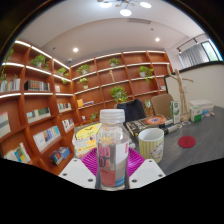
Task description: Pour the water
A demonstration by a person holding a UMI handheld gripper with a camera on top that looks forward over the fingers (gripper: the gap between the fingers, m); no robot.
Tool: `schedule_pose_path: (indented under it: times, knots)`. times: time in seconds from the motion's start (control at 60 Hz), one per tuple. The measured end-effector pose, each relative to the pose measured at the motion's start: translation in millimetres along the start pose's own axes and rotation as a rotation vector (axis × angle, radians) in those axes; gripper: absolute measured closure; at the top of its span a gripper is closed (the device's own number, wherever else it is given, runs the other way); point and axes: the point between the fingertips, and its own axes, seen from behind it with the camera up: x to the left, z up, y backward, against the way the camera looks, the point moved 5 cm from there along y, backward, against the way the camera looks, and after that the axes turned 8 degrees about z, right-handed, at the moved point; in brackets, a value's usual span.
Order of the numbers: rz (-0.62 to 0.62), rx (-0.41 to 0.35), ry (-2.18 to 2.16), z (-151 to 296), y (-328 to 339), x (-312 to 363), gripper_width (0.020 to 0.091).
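Holding bottle, pour not begun.
Your gripper (112, 168) is clenched on the upright, capped water bottle (112, 145); the cup (151, 143) stands just right of the bottle. Uncapping, tilting and pouring remain.

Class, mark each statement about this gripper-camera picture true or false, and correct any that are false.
1. A clear plastic bottle stands between the gripper fingers. True.
2. The bottle has no cap. False: a white cap closes it.
3. A mug stands beside the bottle on the table. True.
4. A red disc lies inside the mug. False: it lies on the table beyond the mug.
5. Bookshelves line the room behind. True.
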Motion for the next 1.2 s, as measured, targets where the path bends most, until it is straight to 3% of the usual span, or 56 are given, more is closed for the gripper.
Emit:
schedule_pose_path:
  times: [0.333, 0.55, 0.85, 1.1, 1.2]
  knots:
    - [0.128, -0.242, -0.959, 47, -45, -19, 0.0744]
    - [0.148, -0.267, -1.32, 58, -73, -19, 0.0743]
    - [0.234, -0.434, -1.792, 78, -74, -35, 0.0742]
    - [0.213, -0.39, -1.764, 76, -76, -34, 0.074]
    - [0.225, -0.356, -1.594, 97, -70, -25, 0.0741]
